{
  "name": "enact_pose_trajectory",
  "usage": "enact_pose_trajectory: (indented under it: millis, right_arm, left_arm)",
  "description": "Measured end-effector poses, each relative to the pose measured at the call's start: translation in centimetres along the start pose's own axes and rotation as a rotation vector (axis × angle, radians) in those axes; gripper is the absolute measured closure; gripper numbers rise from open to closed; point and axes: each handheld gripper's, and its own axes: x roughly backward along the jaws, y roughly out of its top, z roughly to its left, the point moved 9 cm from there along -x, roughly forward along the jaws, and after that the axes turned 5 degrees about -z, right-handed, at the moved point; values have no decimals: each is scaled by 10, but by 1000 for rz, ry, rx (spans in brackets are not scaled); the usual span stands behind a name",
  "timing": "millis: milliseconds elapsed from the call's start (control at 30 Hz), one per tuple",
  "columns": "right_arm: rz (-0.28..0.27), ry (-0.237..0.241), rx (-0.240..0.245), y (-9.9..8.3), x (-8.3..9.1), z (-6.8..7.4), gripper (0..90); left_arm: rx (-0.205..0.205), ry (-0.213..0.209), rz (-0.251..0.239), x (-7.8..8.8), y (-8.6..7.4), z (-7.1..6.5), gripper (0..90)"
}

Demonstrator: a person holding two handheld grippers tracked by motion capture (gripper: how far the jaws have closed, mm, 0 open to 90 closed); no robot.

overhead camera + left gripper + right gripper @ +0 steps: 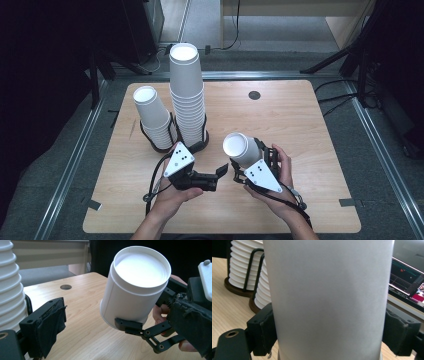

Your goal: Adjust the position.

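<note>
While the right gripper (239,172) clamps a white paper cup (242,148), these are the points to watch:

Cup place: off the table (300,130), near its middle, held tilted with the closed base up and toward 11 o'clock in the high view.

Right fingers: both black pads pressed on opposite sides of the cup wall near its rim, as the right gripper view shows (265,330); holding the cup.

Left gripper (223,172): just beside the cup at its 8 o'clock in the high view, jaws standing apart with nothing between them; one padded finger (53,323) shows in the left gripper view.

Stacks: two towers of nested cups in wire holders on dark round bases, the tall one (187,95) at 11 o'clock from the held cup, the short leaning one (152,117) farther out at 10 o'clock.

Risk, crush: thin paper wall; a harder squeeze would likely dent it oval.

Risk, slip: the wall is smooth and tapered and the hold sits low by the rim, so a tilt or jolt could let it slide out.

Risk, bump: a swing toward the towers could knock the leaning stack.

Materials: matte white paper, ribbed look where rims nest; pale wood-grain tabletop with a round dark hole (254,95); hard black plastic jaws with worn soft pads.
</note>
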Motion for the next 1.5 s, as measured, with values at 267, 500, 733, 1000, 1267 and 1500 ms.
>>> enact_pose_trajectory:
  millis: [267,500,733,1000,1267,1500]
  right_arm:
    - [-16,24,30,2,0,6,133]
    - [-40,57,81,5,0,16,133]
    - [-57,88,107,7,1,22,133]
    - [-68,122,139,7,2,31,132]
    - [-70,156,150,7,2,39,132]
    - [-75,161,155,8,3,41,132]
  left_arm:
    - [-5,-19,23,-2,-4,-4,13]
    - [6,-20,28,-1,-4,-4,13]
    - [10,-30,41,-2,-6,-6,28]
    - [3,-46,40,-2,-5,-11,55]
    - [-1,-39,58,-4,-9,-11,70]
    - [10,-32,58,-4,-8,-11,123]
